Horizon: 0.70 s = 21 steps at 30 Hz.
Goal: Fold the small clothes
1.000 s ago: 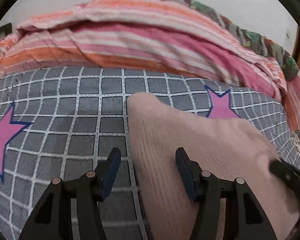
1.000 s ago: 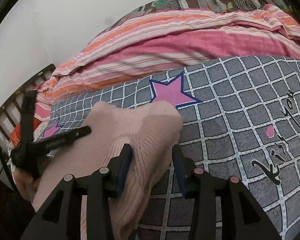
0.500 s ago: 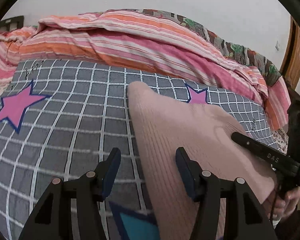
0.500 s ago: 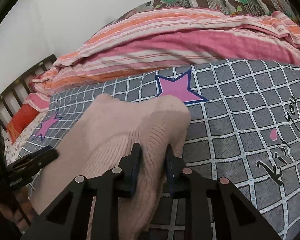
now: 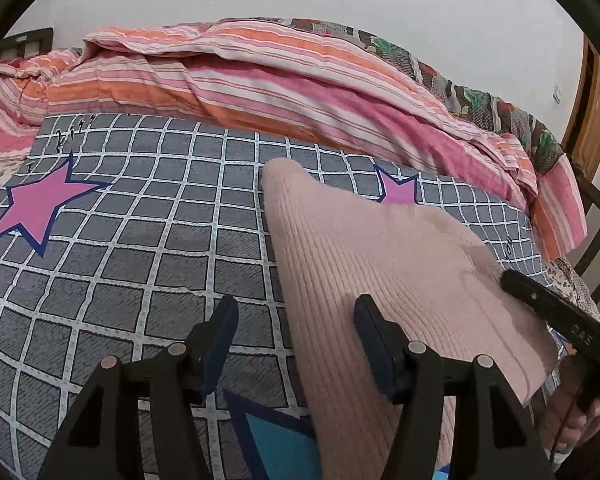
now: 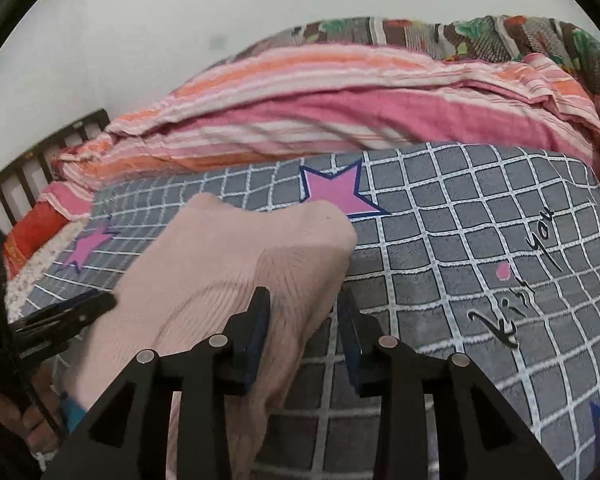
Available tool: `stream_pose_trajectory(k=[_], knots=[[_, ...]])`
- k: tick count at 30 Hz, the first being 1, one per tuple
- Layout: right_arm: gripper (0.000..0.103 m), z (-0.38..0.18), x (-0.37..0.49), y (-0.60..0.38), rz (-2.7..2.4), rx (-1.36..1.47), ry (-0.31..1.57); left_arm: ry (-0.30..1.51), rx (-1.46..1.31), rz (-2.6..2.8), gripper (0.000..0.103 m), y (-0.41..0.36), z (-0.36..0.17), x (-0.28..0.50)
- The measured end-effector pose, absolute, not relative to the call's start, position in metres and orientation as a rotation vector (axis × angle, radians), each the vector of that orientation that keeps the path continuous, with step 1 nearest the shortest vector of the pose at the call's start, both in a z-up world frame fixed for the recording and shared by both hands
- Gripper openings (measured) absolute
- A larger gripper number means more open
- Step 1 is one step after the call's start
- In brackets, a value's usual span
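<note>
A pale pink ribbed knit garment (image 5: 364, 264) lies folded on a grey checked blanket (image 5: 140, 240) with pink stars. My left gripper (image 5: 296, 308) hovers over the garment's left edge. Its jaws are opening; the edge runs between them, the pads off the cloth. My right gripper (image 6: 304, 304) straddles the garment's (image 6: 228, 264) right fold. Its jaws are opening, with the cloth between them and the right pad clear of it. Each gripper also shows in the other's view: the right gripper (image 5: 556, 312) at the garment's right side, the left gripper (image 6: 60, 316) at its left side.
A rumpled pink and orange striped quilt (image 5: 260, 88) is heaped along the far side of the blanket, with a patterned cover (image 6: 480, 36) behind it against the wall. A dark slatted bed frame (image 6: 28, 184) stands at the left. A hand (image 5: 580, 420) holds the right gripper.
The right gripper's jaws pinched the garment's right fold half a second ago and have since parted. The left gripper shifted sideways along the bed early on, then held still.
</note>
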State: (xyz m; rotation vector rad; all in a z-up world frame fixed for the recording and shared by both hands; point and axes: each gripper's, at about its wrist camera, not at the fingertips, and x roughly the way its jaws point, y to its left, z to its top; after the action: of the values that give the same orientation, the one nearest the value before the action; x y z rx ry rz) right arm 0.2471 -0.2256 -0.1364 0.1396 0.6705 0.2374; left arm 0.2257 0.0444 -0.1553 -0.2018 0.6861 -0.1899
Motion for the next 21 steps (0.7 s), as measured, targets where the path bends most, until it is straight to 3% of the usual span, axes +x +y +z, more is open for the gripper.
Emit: stream_pose_trajectory(k=[7,10,21], knots=[[0.036,-0.147,0.249,-0.224,0.268,0.188,0.718,0.669,-0.172,-0.18,0.059,0.043,-0.153,0.219],[0.045,-0.154,0.255,-0.221,0.213,0.166,0.76,0.663,-0.167,-0.181,0.059,0.043,-0.153,0.218],[0.045,-0.156,0.251,-0.219,0.185,0.142,0.744,0.662,-0.172,-0.174,0.061,0.042,-0.155,0.216]])
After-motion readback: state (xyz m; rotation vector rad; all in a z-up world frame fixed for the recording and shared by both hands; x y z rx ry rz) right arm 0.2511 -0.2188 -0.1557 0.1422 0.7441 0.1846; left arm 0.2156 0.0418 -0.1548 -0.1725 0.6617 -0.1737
